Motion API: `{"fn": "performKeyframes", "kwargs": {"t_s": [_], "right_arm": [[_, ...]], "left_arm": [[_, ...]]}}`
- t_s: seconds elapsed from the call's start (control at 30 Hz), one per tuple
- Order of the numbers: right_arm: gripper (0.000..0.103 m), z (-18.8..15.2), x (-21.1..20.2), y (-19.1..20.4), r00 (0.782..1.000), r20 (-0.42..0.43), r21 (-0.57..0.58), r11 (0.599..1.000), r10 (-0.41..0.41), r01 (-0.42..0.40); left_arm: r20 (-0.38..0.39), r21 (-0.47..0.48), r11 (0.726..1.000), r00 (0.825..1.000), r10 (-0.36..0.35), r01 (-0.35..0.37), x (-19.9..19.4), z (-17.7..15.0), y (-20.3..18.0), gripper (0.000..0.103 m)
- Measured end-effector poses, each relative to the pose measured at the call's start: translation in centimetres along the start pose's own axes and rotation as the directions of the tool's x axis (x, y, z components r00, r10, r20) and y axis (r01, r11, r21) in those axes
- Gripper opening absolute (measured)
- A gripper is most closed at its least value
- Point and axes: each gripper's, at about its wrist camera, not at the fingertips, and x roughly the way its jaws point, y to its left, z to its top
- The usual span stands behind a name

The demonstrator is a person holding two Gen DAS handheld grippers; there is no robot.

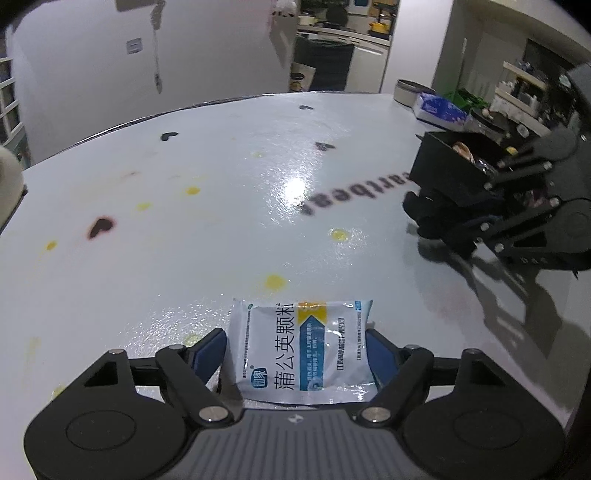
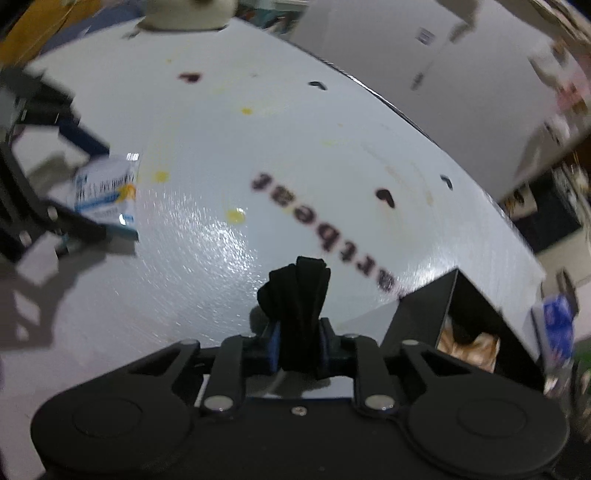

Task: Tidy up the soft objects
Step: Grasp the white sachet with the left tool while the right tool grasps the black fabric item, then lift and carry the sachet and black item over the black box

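Observation:
A white and blue medicine sachet (image 1: pixel 301 350) lies between the blue-padded fingers of my left gripper (image 1: pixel 295 345), low over the white table (image 1: pixel 184 258); the pads sit against its two edges. It also shows in the right wrist view (image 2: pixel 107 192), held in the left gripper (image 2: pixel 92 192). My right gripper (image 2: pixel 298 341) is shut on a bunched black cloth (image 2: pixel 299 295), just above the table and beside an open black box (image 2: pixel 424 317). In the left wrist view the right gripper (image 1: pixel 450 229) holds the black cloth (image 1: pixel 424 214) in front of the black box (image 1: pixel 454 170).
The black box holds a tan soft item (image 2: pixel 469 347). A blue and white tissue pack (image 1: pixel 439 109) and a round tin (image 1: pixel 410 90) sit at the table's far right. The table carries yellow and dark spots and printed letters (image 1: pixel 354 192). A cream object (image 2: pixel 188 14) stands at one edge.

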Motion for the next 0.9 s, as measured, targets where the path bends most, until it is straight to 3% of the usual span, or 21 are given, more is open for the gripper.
{"fn": "performKeyframes", "kwargs": {"t_s": [0.17, 0.33, 0.4, 0.53, 0.7, 0.9], "right_arm": [[0.021, -0.1, -1.6, -0.5, 0.998, 0.025, 0.187, 0.981, 0.049, -0.053], [0.021, -0.3, -3.2, -0.3, 0.995, 0.063, 0.268, 0.96, 0.071, -0.086], [0.021, -0.3, -3.5, -0.3, 0.993, 0.076, 0.289, 0.952, 0.084, -0.103], [0.021, -0.6, -4.2, 0.3, 0.992, 0.083, 0.303, 0.946, 0.098, -0.119], [0.021, -1.0, -4.3, 0.5, 0.991, 0.083, 0.319, 0.939, 0.108, -0.129], [0.021, -1.4, -4.7, 0.6, 0.991, 0.083, 0.336, 0.934, 0.102, -0.124]], "left_arm": [[0.01, -0.043, 0.999, 1.0, 0.016, -0.016, -0.7, -0.1, -0.1, 0.073], [0.011, -0.063, 0.997, 0.999, 0.041, -0.04, -1.1, -0.3, -0.3, 0.071], [0.009, -0.068, 0.997, 0.999, 0.048, -0.047, -1.2, -0.4, -0.3, 0.071], [0.002, -0.067, 0.995, 0.998, 0.068, -0.067, -1.0, -0.4, -0.5, 0.084], [-0.041, -0.078, 0.994, 0.996, 0.074, -0.077, -0.1, -0.5, -0.5, 0.091], [-0.076, 0.007, 0.993, 0.99, 0.119, -0.118, 0.8, -0.5, -1.9, 0.092]]}}
